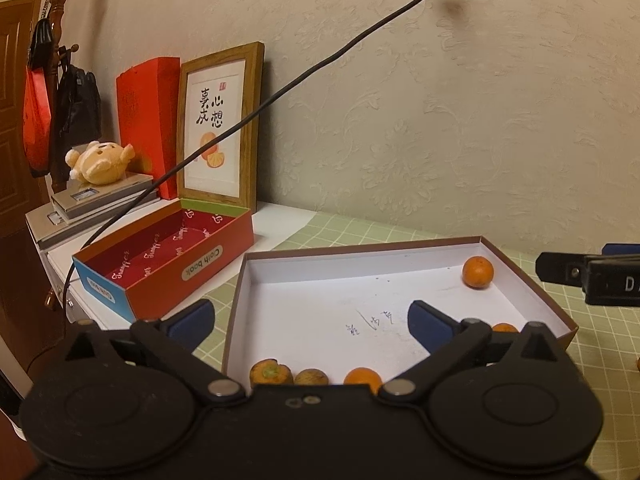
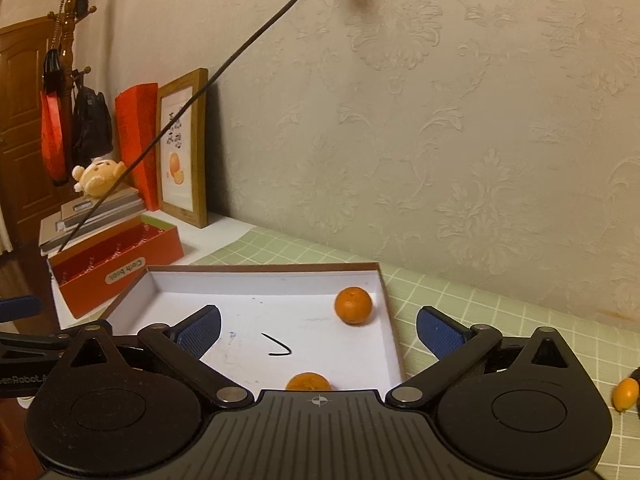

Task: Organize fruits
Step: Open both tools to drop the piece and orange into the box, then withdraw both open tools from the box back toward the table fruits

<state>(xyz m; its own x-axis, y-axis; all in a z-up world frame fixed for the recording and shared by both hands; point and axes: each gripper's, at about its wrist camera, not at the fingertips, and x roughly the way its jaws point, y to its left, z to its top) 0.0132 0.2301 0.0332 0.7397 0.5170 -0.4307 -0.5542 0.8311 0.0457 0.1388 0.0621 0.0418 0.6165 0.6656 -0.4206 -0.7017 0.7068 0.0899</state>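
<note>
Now both grippers hover low over the near edge of a shallow white-lined box lid point(image 1: 360, 280), pointing forward toward the wallpapered wall point(image 1: 440, 120). From its own camera, the left gripper point(image 1: 311, 320) has its blue pads spread wide with nothing between them — one pad sits over the green checked tablecloth point(image 1: 360, 228) left of the lid, the other over the lid's white floor. The right gripper point(image 2: 318, 330) is likewise spread wide and empty, its left pad above the lid's floor, its right pad outside the lid's right wall above the cloth; its fingers also poke into the right edge of the left camera's view. Inside the lid, a round orange point(image 1: 478, 272) rests near the far right corner, just beside the wall. Along the near wall, partly hidden by the left gripper's body, lie a persimmon-like fruit with a green calyx point(image 1: 271, 372), a brownish walnut-like item point(image 1: 311, 377) just beside it, and another orange point(image 1: 363, 378). A small oval kumquat point(image 2: 625, 394) lies on the cloth well to the right. Left of the lid stands an open red box point(image 1: 168, 256).
</note>
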